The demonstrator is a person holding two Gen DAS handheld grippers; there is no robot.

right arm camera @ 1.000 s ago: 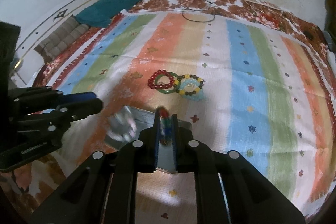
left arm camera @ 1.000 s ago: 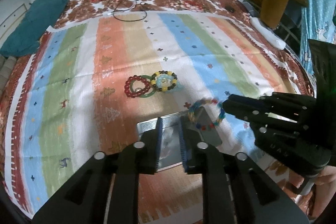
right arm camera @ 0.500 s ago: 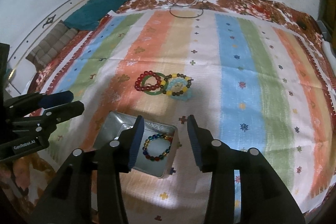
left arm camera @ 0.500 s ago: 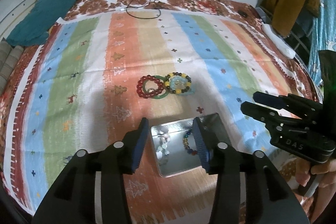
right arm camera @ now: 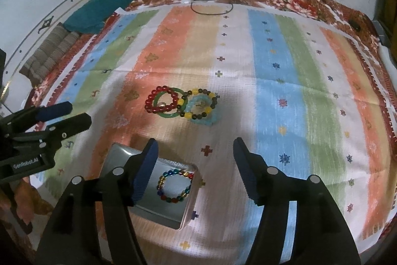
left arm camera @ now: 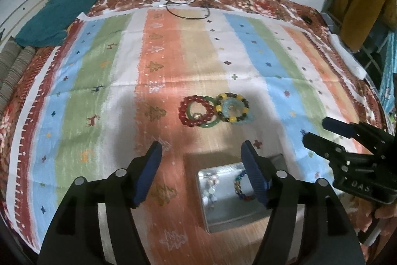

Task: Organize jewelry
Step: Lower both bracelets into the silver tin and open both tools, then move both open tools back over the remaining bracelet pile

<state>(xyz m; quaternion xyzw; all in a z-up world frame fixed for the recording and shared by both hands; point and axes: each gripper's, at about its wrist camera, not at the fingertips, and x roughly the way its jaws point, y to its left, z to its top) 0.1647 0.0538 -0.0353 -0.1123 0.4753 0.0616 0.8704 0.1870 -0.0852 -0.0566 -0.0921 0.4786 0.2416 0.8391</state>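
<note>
Both grippers, left [left arm camera: 201, 155] and right [right arm camera: 194, 150], hover with fingers wide and empty above the tin [right arm camera: 171, 215]; next, pinch one bracelet [right arm camera: 162, 103] from the pile on the bedsheet [right arm camera: 285, 91] by its outer rim.

Cloth [right arm camera: 285, 81] spread over the bed. Tin [right arm camera: 184, 216] on the cloth, near edge, left of centre in the right wrist view. In the tin: one bracelet [right arm camera: 175, 186]; beside it, to its left, a smaller piece [left arm camera: 211, 188], too blurred to name. Behind the tin, apart from it: overlapping bracelets [right arm camera: 182, 104] on the cloth. Cushion [right arm camera: 111, 4] far left; cable [right arm camera: 211, 1] at the far edge.
</note>
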